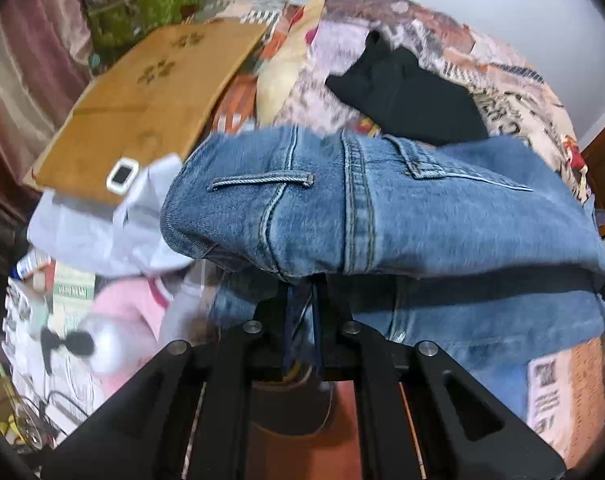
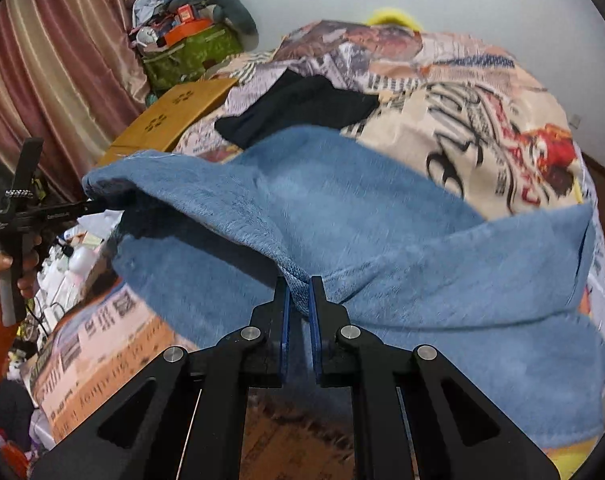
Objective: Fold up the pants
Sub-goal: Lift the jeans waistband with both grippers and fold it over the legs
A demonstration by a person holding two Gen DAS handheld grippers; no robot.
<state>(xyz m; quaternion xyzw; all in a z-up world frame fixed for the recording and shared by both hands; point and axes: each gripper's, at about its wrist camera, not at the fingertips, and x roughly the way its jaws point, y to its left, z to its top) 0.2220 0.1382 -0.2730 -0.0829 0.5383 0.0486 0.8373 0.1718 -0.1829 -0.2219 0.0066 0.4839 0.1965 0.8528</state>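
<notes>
Both tongs, left tongs (image 1: 300, 292) and right tongs (image 2: 298, 292), clenched on jeans (image 1: 382, 208); cloth stretches sideways between them, over bed (image 2: 482, 128).

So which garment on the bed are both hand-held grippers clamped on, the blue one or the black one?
The blue jeans. The left hand-held gripper and right hand-held gripper both pinch its denim; the black garment lies untouched farther back on the printed bedspread.

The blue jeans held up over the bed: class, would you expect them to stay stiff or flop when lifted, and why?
Probably floppy: the jeans sag in a curve between the right tool and the left tool. Likely fairly heavy for cloth, since thick seams and a belt loop show sturdy denim. Slipping seems unlikely while both tools pinch folded edges.
</notes>
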